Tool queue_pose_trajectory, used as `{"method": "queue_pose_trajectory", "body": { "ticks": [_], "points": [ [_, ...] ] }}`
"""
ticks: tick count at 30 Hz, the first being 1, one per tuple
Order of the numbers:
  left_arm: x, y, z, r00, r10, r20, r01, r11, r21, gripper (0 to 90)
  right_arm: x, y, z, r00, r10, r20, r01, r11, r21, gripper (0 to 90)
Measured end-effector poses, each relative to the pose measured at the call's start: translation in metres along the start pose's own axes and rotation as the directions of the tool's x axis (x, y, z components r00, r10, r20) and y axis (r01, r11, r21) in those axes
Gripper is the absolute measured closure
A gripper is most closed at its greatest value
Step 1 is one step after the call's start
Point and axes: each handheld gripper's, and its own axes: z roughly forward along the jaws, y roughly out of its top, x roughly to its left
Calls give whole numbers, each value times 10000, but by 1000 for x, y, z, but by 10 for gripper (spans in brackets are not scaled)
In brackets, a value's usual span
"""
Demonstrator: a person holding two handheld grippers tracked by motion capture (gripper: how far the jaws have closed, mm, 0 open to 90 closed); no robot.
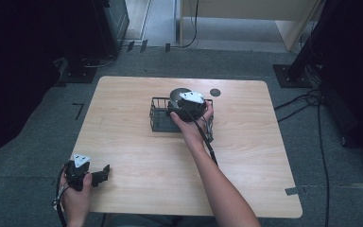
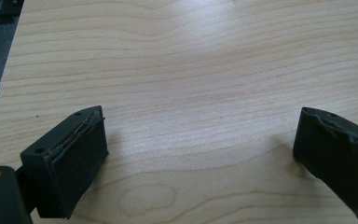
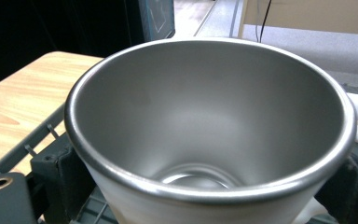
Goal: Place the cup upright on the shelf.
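- One metal cup (image 3: 209, 126) sits pinched between the right gripper's (image 1: 189, 105) jaws, over the black wire basket (image 1: 158, 118) on the table (image 1: 246, 156).
- Left gripper (image 2: 200, 154) rests near the table's front corner, jaws spread, holding nothing.

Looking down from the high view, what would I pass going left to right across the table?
Left gripper at the near-left corner → black wire basket → right gripper over the metal cup in the basket → small dark round spot on the table.
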Motion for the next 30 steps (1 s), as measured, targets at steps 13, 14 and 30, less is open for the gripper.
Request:
{"method": "queue_pose_trajectory", "body": {
  "ticks": [13,14,30],
  "points": [
    [0,0,0,10000,-3,-1,3,10000,0,31,-8,-3,-7,9980,181,-614,-137,9974,706,40],
    [0,0,0,10000,-2,0,2,10000,0,31,-9,-3,-9,9976,164,-676,-114,9973,726,36],
    [0,0,0,10000,17,-6,-17,10000,1,31,-8,-1,-42,9956,-211,-918,254,9987,451,34]
  ]
}}
